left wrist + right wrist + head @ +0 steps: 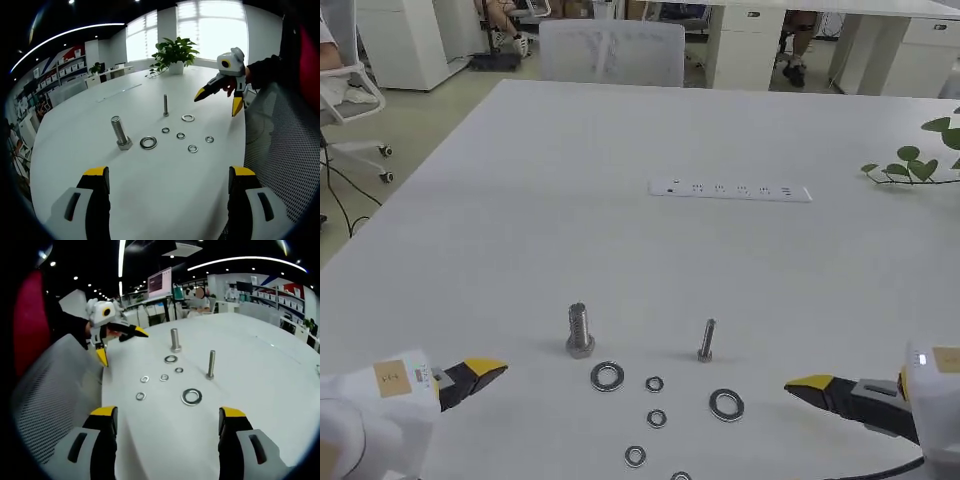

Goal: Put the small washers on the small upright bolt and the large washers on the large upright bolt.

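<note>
The large upright bolt (579, 332) and the small upright bolt (707, 341) stand on the white table (620, 200). In front of them lie two large washers (607, 377) (726, 405) and several small washers (657, 418) in a loose cluster. My left gripper (480, 375) (168, 172) is open and holds nothing, left of the washers. My right gripper (810, 385) (167, 412) is also open, right of them. Each gripper view looks across the table at the same bolts (119, 132) (211, 365), the washers (148, 143) (192, 396) and the other gripper.
A white power strip (730, 190) lies mid-table beyond the bolts. Plant leaves (920, 160) reach in at the right edge. A chair (610, 50) stands at the far side, and a mesh chair back (290, 150) is near the front edge.
</note>
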The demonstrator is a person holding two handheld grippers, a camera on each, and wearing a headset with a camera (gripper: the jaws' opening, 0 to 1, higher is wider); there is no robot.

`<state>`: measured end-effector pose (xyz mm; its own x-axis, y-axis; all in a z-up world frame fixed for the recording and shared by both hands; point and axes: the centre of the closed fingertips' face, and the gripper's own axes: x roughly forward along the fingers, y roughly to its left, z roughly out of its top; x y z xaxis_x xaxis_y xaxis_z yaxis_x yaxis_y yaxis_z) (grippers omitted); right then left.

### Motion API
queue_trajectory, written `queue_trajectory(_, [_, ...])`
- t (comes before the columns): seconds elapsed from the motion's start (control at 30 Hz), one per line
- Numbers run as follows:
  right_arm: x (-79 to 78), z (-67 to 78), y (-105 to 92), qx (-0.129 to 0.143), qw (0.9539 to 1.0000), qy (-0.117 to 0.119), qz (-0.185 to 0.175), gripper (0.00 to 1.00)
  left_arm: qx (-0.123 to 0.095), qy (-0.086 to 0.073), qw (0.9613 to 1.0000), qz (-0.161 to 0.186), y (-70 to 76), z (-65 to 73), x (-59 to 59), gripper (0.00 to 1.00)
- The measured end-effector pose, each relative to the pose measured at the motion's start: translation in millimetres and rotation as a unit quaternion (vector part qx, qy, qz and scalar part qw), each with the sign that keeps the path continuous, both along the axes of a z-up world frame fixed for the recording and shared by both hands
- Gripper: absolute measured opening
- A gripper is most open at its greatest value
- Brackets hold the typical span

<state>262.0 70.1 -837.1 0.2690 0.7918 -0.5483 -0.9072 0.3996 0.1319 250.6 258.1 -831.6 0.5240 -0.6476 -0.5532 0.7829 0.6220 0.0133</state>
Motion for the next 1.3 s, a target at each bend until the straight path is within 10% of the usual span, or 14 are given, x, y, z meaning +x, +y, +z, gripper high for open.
queue_trajectory(1.3, [-5.1, 3.2, -1.5, -0.018, 0.9998, 0.003, 0.009, 0.81, -0.012, -0.004, 0.9999, 0.011, -3.0, 0.7, 0.1, 1.00])
